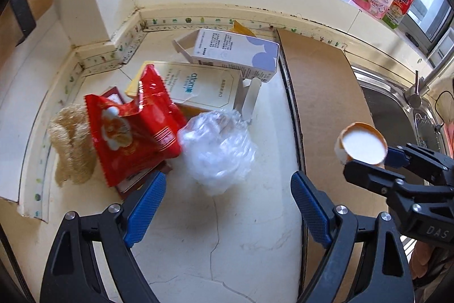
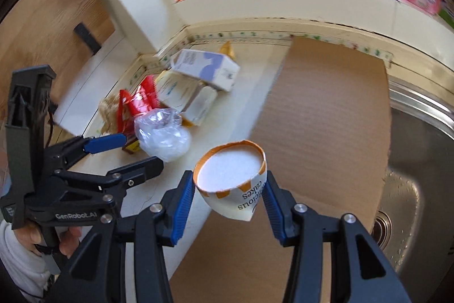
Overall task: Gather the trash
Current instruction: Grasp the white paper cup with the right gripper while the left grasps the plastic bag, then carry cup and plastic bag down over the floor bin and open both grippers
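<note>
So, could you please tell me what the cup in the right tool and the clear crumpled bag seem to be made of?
The cup looks like thin matte paper: printed lettering, a dented rim. The crumpled bag appears to be thin glossy plastic film: see-through, with shiny creases.

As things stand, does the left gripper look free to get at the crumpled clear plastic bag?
Probably yes. The left gripper is open and empty, with the plastic bag just ahead of its jaws on the counter and nothing between them. The right gripper, holding the paper cup, is off to the side.
</note>
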Demonstrator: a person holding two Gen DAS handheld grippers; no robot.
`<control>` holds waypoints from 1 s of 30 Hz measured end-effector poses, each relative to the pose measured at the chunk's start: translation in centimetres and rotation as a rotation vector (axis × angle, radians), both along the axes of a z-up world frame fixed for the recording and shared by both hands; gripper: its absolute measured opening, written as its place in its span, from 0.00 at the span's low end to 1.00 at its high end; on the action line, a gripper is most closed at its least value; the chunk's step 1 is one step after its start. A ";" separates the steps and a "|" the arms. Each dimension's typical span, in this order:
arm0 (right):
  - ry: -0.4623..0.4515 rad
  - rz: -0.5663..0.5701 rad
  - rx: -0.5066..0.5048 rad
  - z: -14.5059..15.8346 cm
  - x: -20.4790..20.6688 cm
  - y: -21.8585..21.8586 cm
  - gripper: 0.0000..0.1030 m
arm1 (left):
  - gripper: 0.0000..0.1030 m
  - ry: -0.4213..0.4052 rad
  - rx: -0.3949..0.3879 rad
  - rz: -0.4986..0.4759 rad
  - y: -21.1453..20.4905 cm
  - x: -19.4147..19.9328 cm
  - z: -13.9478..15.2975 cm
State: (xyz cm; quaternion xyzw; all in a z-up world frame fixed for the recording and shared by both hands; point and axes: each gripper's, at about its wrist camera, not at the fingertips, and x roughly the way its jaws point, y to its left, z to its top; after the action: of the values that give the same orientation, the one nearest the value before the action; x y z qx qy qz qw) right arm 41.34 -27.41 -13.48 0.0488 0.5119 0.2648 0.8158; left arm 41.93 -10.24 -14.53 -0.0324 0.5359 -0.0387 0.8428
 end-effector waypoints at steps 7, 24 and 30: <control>0.013 -0.051 0.023 -0.5 0.0 -1.8 0.47 | 0.84 0.026 0.039 0.052 -0.5 2.3 -1.9; -0.022 -0.059 0.036 1.0 -3.6 -1.2 0.47 | 0.42 -0.027 0.075 0.034 -0.7 -2.4 0.9; -0.062 -0.054 0.041 3.0 -7.2 0.3 0.47 | 0.42 -0.072 0.070 0.020 1.2 -7.4 4.0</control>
State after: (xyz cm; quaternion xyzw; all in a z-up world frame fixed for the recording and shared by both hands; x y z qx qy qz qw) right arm 34.17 -27.09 -10.44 0.0710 0.4795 0.2546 0.8368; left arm 34.51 -9.03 -10.49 -0.0070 0.5057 -0.0125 0.8626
